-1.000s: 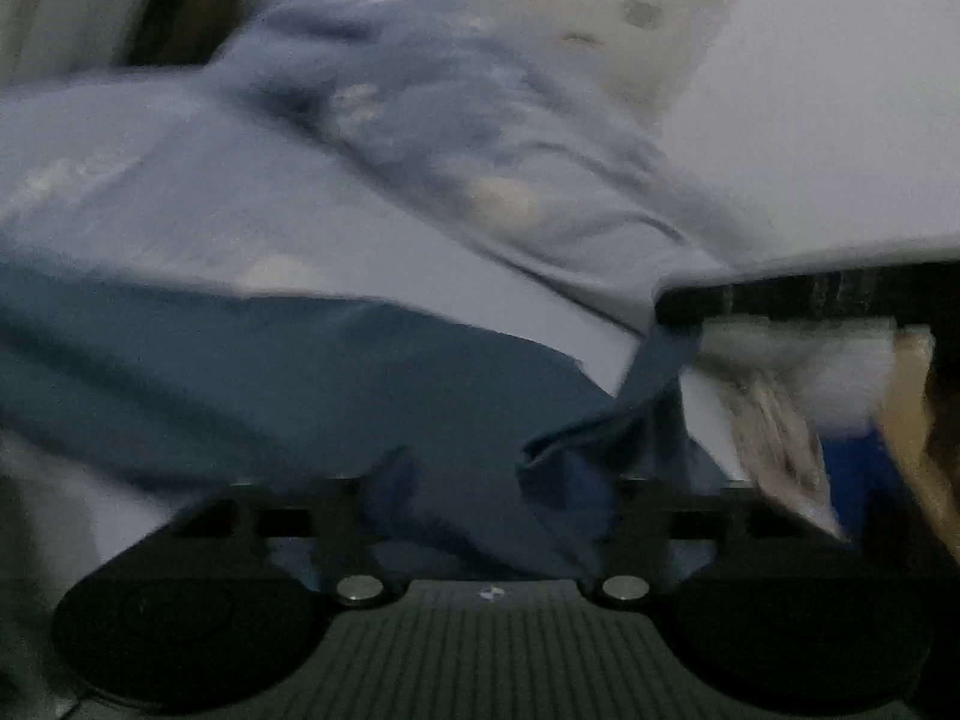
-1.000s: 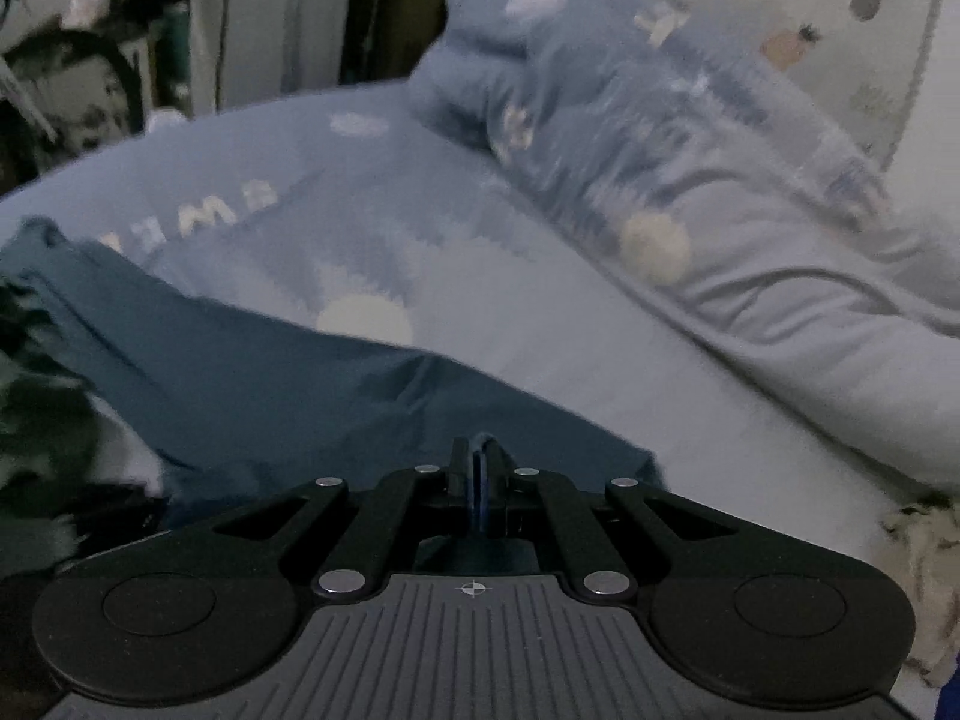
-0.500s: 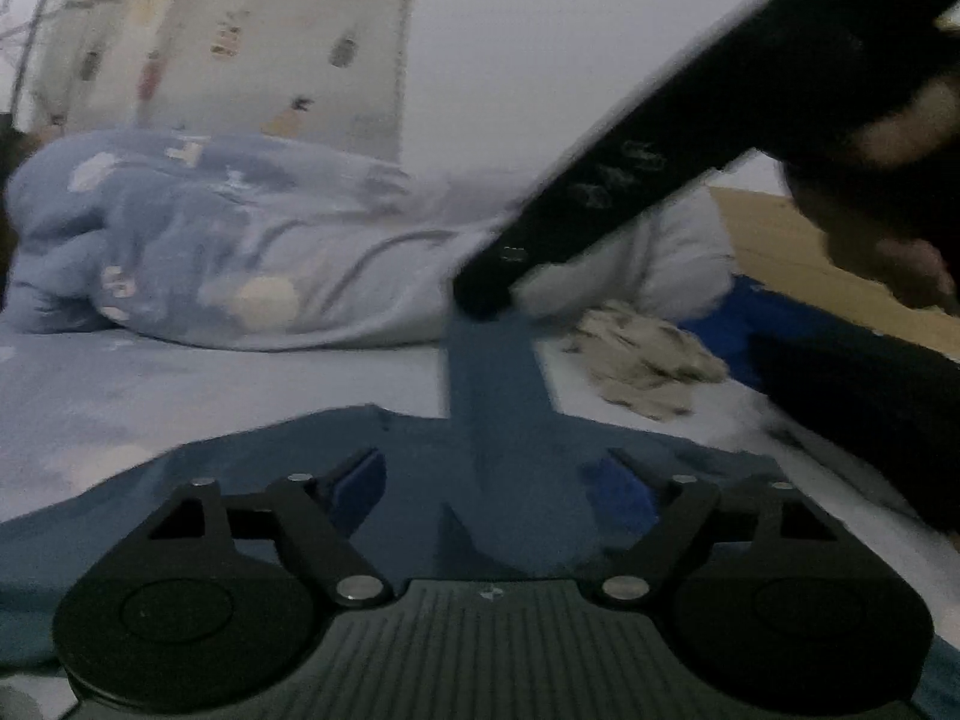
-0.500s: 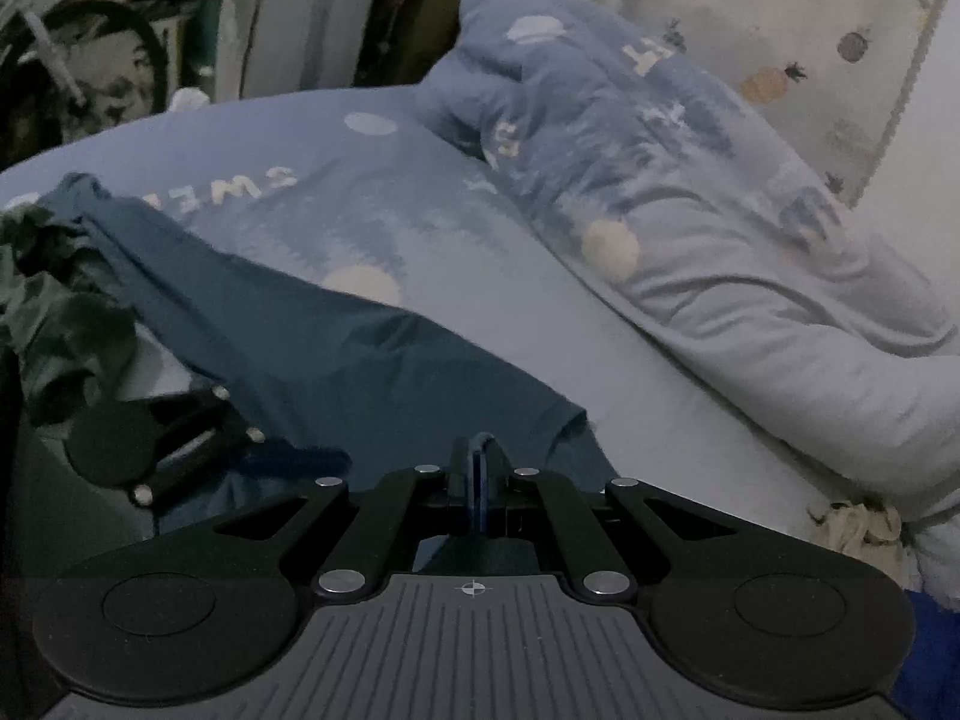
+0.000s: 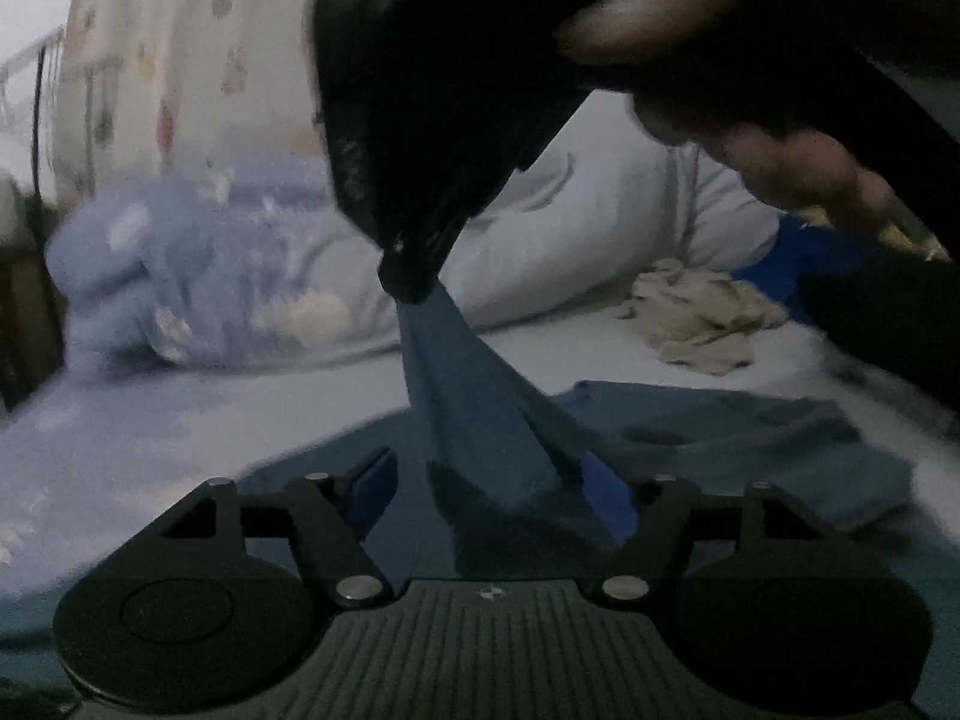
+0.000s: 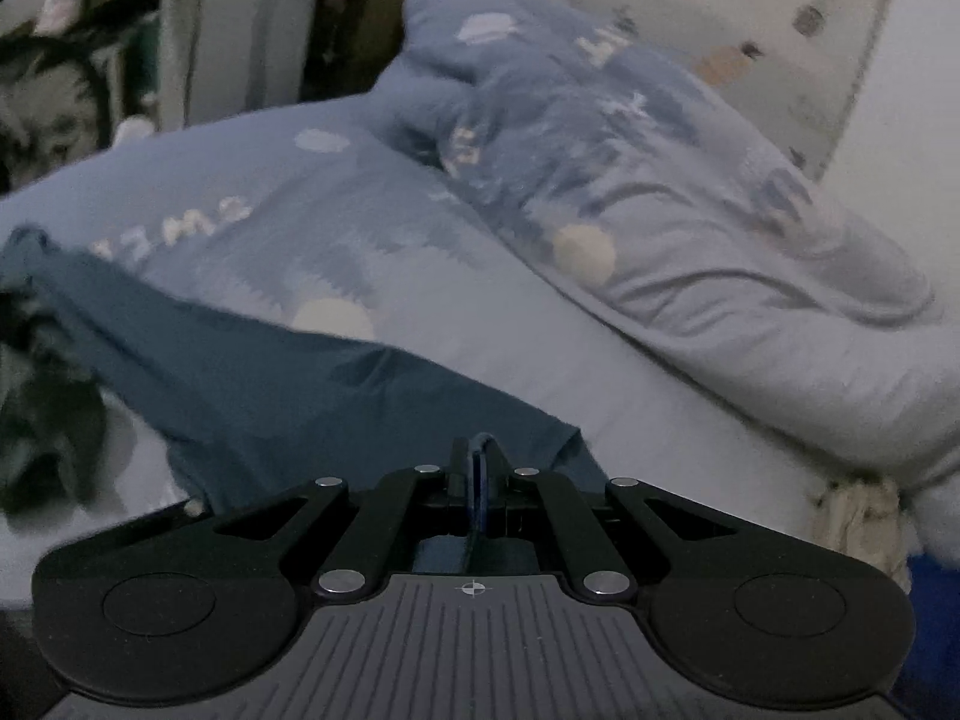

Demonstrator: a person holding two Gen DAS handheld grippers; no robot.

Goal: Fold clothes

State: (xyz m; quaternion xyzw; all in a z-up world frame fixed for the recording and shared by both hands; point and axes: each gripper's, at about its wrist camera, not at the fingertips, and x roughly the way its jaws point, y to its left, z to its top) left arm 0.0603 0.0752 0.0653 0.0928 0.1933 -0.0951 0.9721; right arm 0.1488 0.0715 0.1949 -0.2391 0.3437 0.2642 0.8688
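Note:
A dark blue garment [image 6: 270,378] lies spread on the bed, running off to the left. My right gripper [image 6: 477,468] is shut on one edge of it. In the left wrist view that gripper [image 5: 408,282] comes down from the upper right in a person's hand [image 5: 798,174], and a taut peak of the garment [image 5: 480,408] hangs from its tip. The peak drops between the blue-padded fingers [image 5: 372,480] of my left gripper [image 5: 498,492], which stands open low over the cloth, not closed on it.
A bunched light blue patterned quilt [image 6: 630,180] lies along the far side of the bed sheet [image 6: 288,222]. A crumpled beige cloth [image 5: 696,318] sits at the right with a bright blue item [image 5: 798,252] behind it. A dark green garment [image 6: 42,420] lies at the left edge.
The left wrist view swung from the quilt toward the right gripper, which now looms closer and higher with the garment's peak under it. The right gripper stays shut; the left gripper left its view.

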